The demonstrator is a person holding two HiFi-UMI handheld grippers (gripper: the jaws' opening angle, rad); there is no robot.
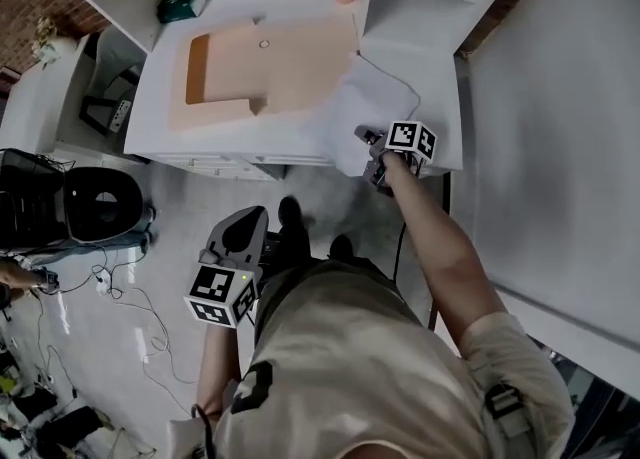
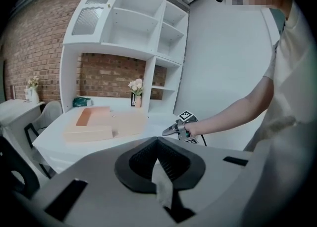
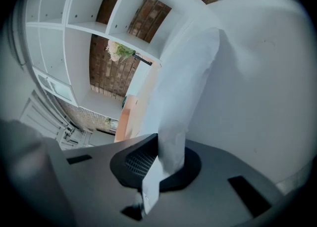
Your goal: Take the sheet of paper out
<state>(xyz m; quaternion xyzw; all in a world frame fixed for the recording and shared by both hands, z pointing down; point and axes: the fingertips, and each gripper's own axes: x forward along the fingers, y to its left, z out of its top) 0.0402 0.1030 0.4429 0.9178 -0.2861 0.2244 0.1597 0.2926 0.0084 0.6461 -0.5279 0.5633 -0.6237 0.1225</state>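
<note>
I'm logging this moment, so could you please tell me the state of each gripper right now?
Left gripper: fingers together, holding nothing.
Right gripper: closed on the sheet of paper.

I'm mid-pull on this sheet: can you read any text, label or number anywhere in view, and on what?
No readable text in any view.
left gripper, right gripper: cubes show black-and-white square patterns, no letters.
sheet of paper: blank where it shows.
green box: any print too small to read.
tan folder: no print seen.
</note>
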